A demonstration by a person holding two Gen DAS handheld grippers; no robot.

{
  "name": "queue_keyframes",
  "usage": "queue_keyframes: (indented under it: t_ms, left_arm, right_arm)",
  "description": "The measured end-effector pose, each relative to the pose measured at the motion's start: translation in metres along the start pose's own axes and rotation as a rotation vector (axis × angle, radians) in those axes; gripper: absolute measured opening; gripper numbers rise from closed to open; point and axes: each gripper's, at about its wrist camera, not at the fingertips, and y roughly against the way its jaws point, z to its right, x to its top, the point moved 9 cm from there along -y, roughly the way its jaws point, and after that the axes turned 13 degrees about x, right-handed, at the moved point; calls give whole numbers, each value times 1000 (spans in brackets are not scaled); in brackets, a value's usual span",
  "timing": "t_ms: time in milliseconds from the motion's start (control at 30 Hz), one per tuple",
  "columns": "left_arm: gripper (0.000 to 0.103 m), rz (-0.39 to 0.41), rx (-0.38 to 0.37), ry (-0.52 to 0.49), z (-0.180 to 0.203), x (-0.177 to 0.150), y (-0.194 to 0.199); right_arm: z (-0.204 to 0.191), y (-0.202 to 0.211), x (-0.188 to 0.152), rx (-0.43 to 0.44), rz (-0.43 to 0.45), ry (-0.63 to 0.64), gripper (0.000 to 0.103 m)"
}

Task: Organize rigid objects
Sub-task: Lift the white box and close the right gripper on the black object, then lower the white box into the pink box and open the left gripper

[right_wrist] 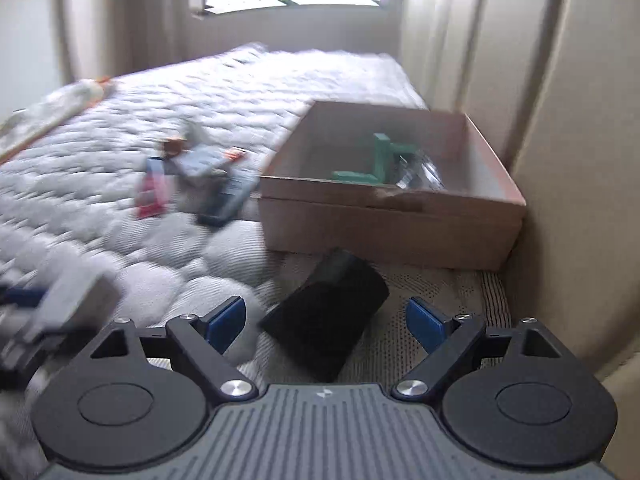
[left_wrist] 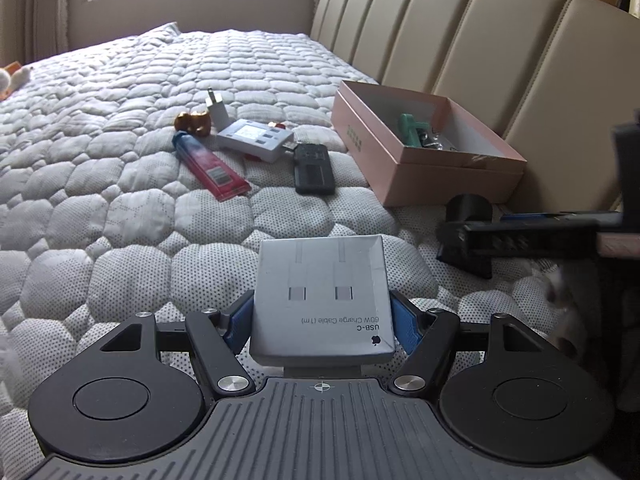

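Observation:
My left gripper (left_wrist: 322, 320) is shut on a white USB-C cable box (left_wrist: 322, 292) and holds it above the quilted bed. The pink open box (left_wrist: 424, 156) sits ahead to the right by the headboard, with a green item (left_wrist: 412, 128) and other things inside. My right gripper (right_wrist: 326, 320) is open, its blue pads on either side of a black cylindrical object (right_wrist: 326, 320) lying on the bed just before the pink box (right_wrist: 392, 220). In the left wrist view the right gripper (left_wrist: 472, 236) shows at the right edge beside that black object (left_wrist: 468, 208).
On the bed (left_wrist: 120, 200) left of the box lie a red-blue tube (left_wrist: 210, 164), a white device with a screen (left_wrist: 256, 138), a black remote-like item (left_wrist: 313, 168), a white charger plug (left_wrist: 216, 110) and a brown figurine (left_wrist: 194, 122). The padded headboard (left_wrist: 500, 40) rises on the right.

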Motion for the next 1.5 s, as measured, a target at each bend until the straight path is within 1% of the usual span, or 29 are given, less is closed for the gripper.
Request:
queue_keyframes:
  t_ms: [100,167,200,233,267,300,333,500,667,800,833,867,933,1000,1033,1067,1133,1167,1233,1333,1433,1500]
  left_arm:
    - [74,-1,5,1,-3,-1,2]
    - [74,-1,4,-1,-4,-2,3]
    - [74,-1,2,-1,-4,-2,4]
    - [74,-1,-2,-2,-3,-3,4]
    - [74,-2,-6,-2,-3,-3,4]
    - [74,-3,-11,-4,-1,-4,4]
    - [74,-4,-17,-7,0,-5,4]
    - [74,-15,-43,-35,13,-9,2]
    - [74,-22,-83,-77,36,-13,6]
    - [74,-48,-198,-97,68,-17,12]
    - [74,-51,-212,-103,75,-15,12]
    - [74,-45,-224,-111,83,-10,14]
    - [74,-8,-234,-128,95,9,18]
    - [74,40,-247,-138,103,34,23]
    - [74,66,-253,-133,106,52,23]
    - [74,90,-250,-127,108,69,21]
    - [74,144,-217,-116,113,105,14]
    - [74,157,-205,-108,116,121,9]
    - [74,162,-189,-83,124,152,-6]
    - [74,159,-160,-62,136,185,-28]
    - [74,172,-150,-29,147,206,-52]
    - [74,142,-150,-4,153,207,-74]
  right_arm:
    - [7,-18,4,-22,-5,-110,88]
    - [10,-28,4,-37,-24,-142,88]
    - [10,-31,4,-46,-30,-140,85]
    - [10,-33,3,-55,-34,-126,72]
    - [8,-33,1,-62,-48,-104,56]
    - [6,-33,-1,-60,-67,-76,52]
    - [3,-30,-3,-51,-78,-55,51]
    - [-6,6,-14,-30,-68,26,51]
    - [-5,50,-27,-27,-47,61,51]
    - [-2,83,-36,-55,-4,88,51]
    - [-2,89,-38,-60,8,91,51]
    - [-1,95,-41,-64,19,92,51]
    - [0,105,-44,-70,41,100,51]
    - [-1,112,-46,-68,61,118,51]
    - [-2,113,-46,-62,67,122,51]
    - [-2,115,-46,-54,73,123,51]
    - [-1,116,-45,-38,89,119,51]
    - [-1,117,-43,-32,100,116,51]
    - [-2,116,-41,-24,122,110,51]
    - [-4,117,-37,-13,160,118,51]
    - [-4,118,-36,-15,186,140,51]
    - [-4,120,-37,-11,191,146,51]
